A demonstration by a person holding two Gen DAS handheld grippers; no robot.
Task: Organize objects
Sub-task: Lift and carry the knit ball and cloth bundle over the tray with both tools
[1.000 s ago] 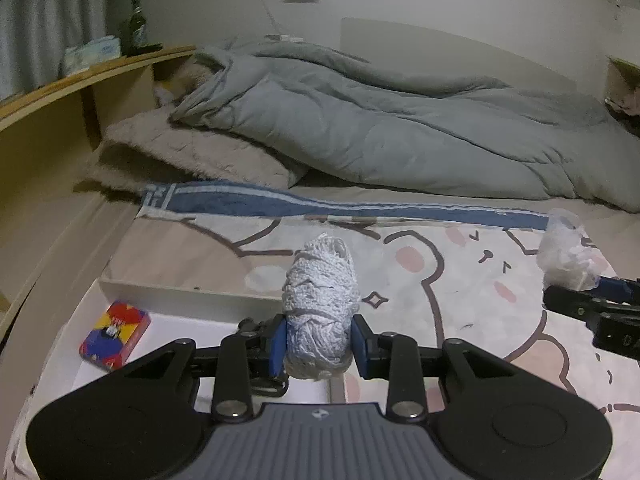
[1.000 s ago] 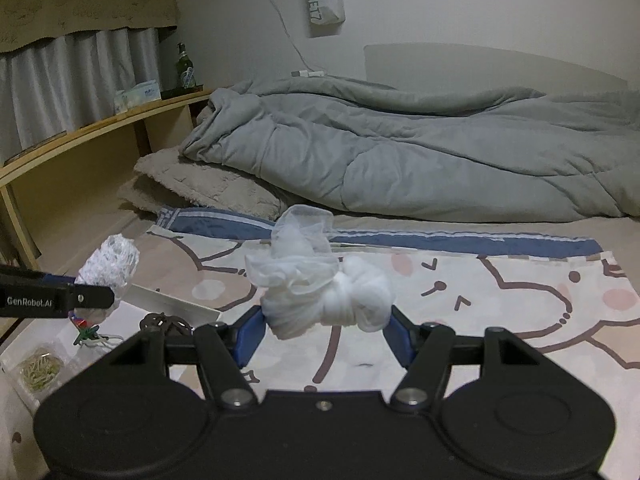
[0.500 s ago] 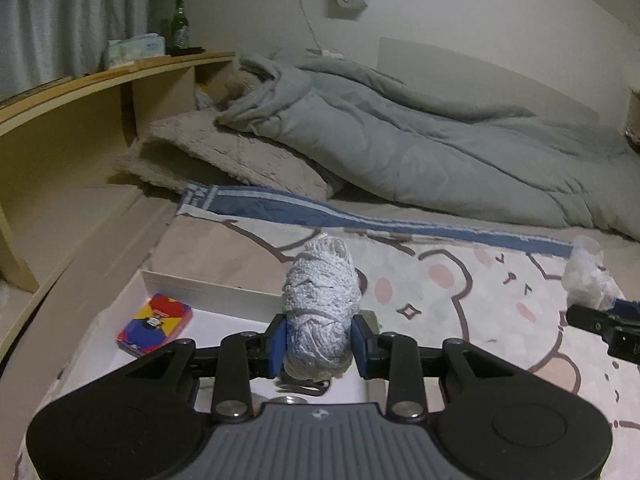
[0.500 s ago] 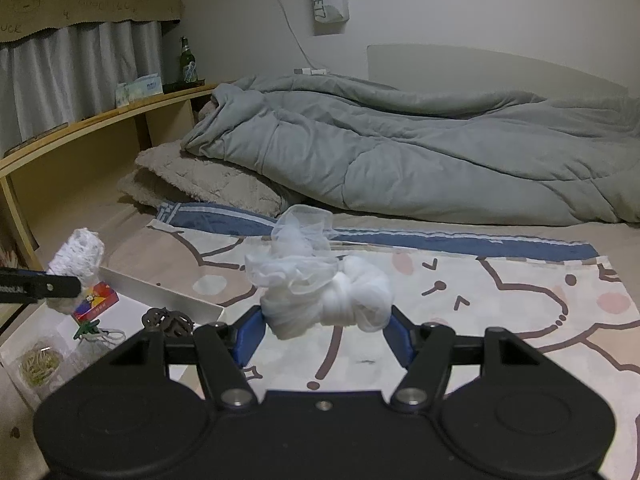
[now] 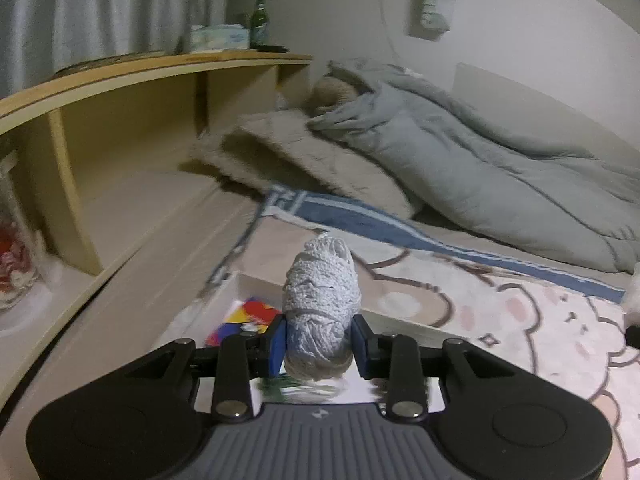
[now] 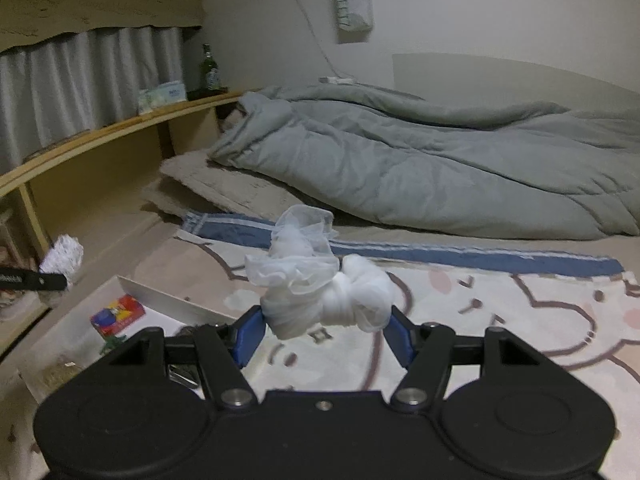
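My left gripper (image 5: 319, 340) is shut on a rolled white knitted cloth (image 5: 322, 300) and holds it above the white tray (image 5: 400, 322) on the bed. The cloth also shows at the far left of the right wrist view (image 6: 62, 256). My right gripper (image 6: 324, 328) is shut on a bundle of white sheer fabric (image 6: 316, 280), held above the bear-print blanket (image 6: 500, 304) to the right of the tray (image 6: 168, 298). A red, yellow and blue card box (image 5: 244, 318) lies in the tray, also in the right wrist view (image 6: 117, 314).
A wooden shelf unit (image 5: 120, 128) runs along the left, with a green bottle (image 5: 259, 22) and a tissue pack (image 5: 218, 36) on top. A grey duvet (image 6: 420, 168) and a beige pillow (image 5: 312, 160) lie at the back. Small items (image 6: 182, 372) sit in the tray.
My left gripper has swung left with the knitted cloth, toward the shelf side and over the tray's far left corner. My right gripper has held the sheer bundle almost still.
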